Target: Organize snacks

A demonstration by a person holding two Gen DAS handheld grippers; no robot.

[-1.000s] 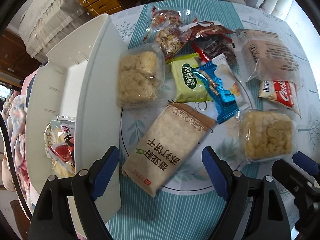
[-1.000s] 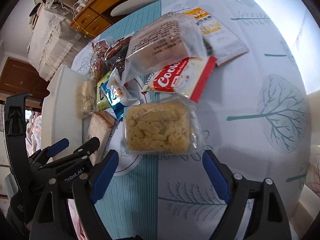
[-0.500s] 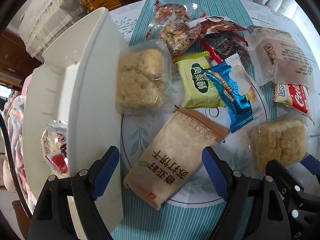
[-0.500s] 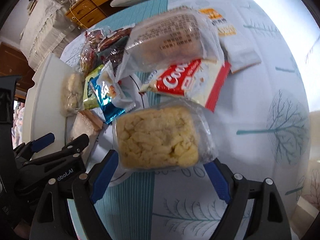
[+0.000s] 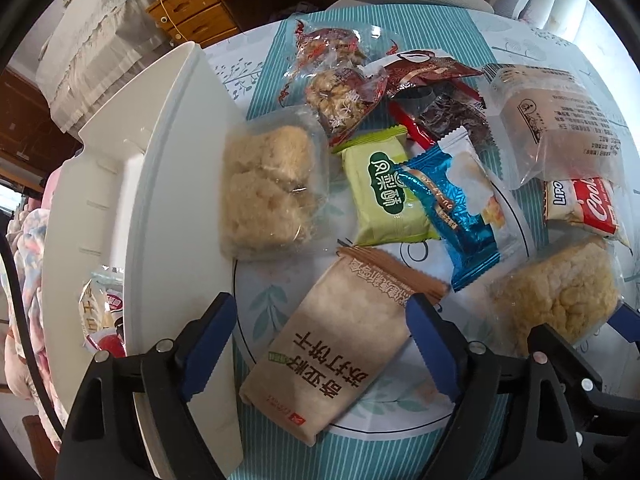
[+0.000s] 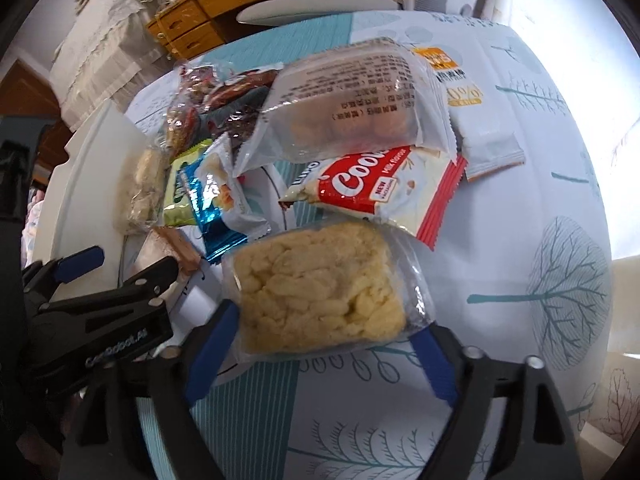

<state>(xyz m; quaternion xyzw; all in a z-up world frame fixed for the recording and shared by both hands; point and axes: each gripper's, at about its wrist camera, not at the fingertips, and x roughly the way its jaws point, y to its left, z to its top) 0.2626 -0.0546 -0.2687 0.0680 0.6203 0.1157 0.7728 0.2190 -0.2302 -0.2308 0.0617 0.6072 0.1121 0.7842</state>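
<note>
- Two views here, left wrist cam first. The left gripper (image 5: 320, 344) has its jaws spread wide with nothing pinched; the tan soda cracker pack (image 5: 340, 344) lies between the blue fingers (image 5: 212, 344), but they aren't touching it as far as one can tell.
- The white bin (image 5: 160, 184) sits at the left edge of the table (image 5: 532, 52). Down inside it there's one red-and-yellow snack packet (image 5: 100, 316); its print is too small to read.
- Leaning on the bin's rim is a clear pack of pale puffed squares (image 5: 268, 188).
- Everything else is loose on the table: a green packet (image 5: 384, 196) with white Chinese characters, a blue wrapper (image 5: 452, 208) overlapping it, a nut brittle bag (image 5: 340, 96), a dark red wrapper (image 5: 424, 72) and a clear printed pack (image 5: 556, 120).
- The red-and-white pack (image 5: 580, 208) reads "LiPO" and "Cook", cut off at the edge.
- The right gripper (image 5: 576, 360) pokes in at lower right, around the yellow puffed rice cake (image 5: 556, 296).
- Right wrist cam now. The right gripper (image 6: 320, 344) is open about as wide as the yellow puffed rice cake (image 6: 320, 292), with the pack sitting between the fingers (image 6: 212, 344). Their tips are right at its wrapper edges, but a firm clamp can't be confirmed.
- Behind it, the red-and-white pack (image 6: 380, 192) shows "MILK FLAVOUR" and "NEW PACKAGING".
- Further back, a white-and-orange sachet (image 6: 476, 120) has a big "0%" on it.
- The left gripper (image 6: 104, 280) shows at the left, branded "GenRobot.AI" in mirrored-looking print, next to the white bin (image 6: 88, 168).
</note>
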